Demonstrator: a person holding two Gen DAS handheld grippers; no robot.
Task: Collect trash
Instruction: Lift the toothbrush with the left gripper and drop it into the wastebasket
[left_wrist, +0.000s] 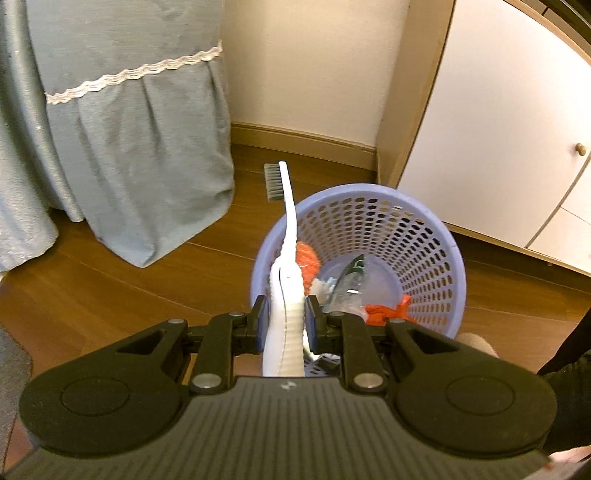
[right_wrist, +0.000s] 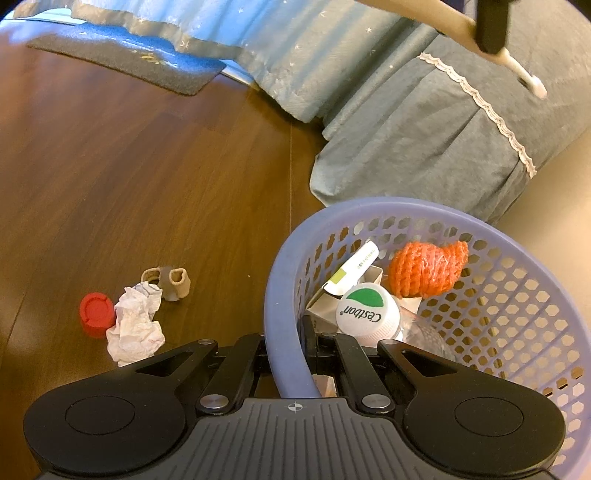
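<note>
My left gripper (left_wrist: 286, 315) is shut on the handle of a white toothbrush (left_wrist: 286, 229) with grey bristles, held above the near left rim of the purple mesh basket (left_wrist: 424, 221). In the basket lie an orange net, a clear plastic bottle and red scraps. My right gripper (right_wrist: 284, 345) is shut on the basket's rim (right_wrist: 280, 295). Inside, the right wrist view shows an orange net (right_wrist: 424, 271), a white bottle cap (right_wrist: 369, 314) and a small carton. On the floor to the left lie a red cap (right_wrist: 95, 312), crumpled white paper (right_wrist: 135, 326) and a beige band (right_wrist: 166, 282).
A blue-grey bed skirt with lace trim (left_wrist: 140, 129) hangs at the left. A white cabinet (left_wrist: 498, 129) stands at the right behind the basket. A dark mat (right_wrist: 129, 62) lies on the wooden floor at the far left. The other tool and toothbrush tip (right_wrist: 532, 83) show at top right.
</note>
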